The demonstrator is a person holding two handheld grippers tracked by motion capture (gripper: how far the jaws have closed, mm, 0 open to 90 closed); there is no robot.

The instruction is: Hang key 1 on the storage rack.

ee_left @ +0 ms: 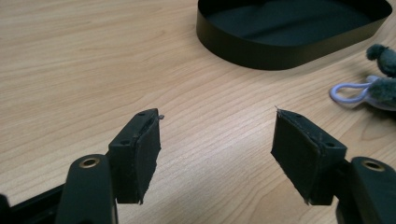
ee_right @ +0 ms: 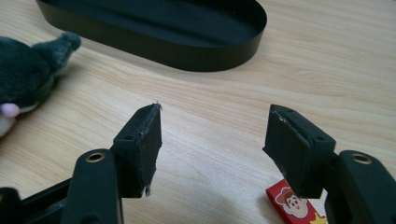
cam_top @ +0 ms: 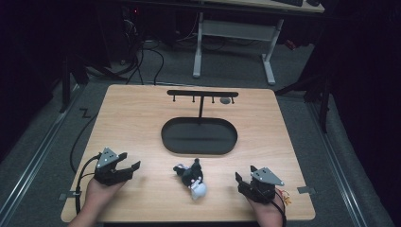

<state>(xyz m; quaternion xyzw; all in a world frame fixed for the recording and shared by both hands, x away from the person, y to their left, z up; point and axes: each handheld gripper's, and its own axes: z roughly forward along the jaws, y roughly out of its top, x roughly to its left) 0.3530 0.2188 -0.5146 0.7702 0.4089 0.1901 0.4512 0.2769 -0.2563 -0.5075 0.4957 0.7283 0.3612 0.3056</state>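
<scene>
Between the 2 released tools, left tool [cam_top: 126, 166] and right tool [cam_top: 242, 182], a plush toy [cam_top: 191, 176] lies near the black oval tray [cam_top: 199, 147].

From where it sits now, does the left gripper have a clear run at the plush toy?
Probably yes. The left gripper stands open and empty, and only bare table lies between it and the plush toy. The black tray sits farther back, off that path.
</scene>
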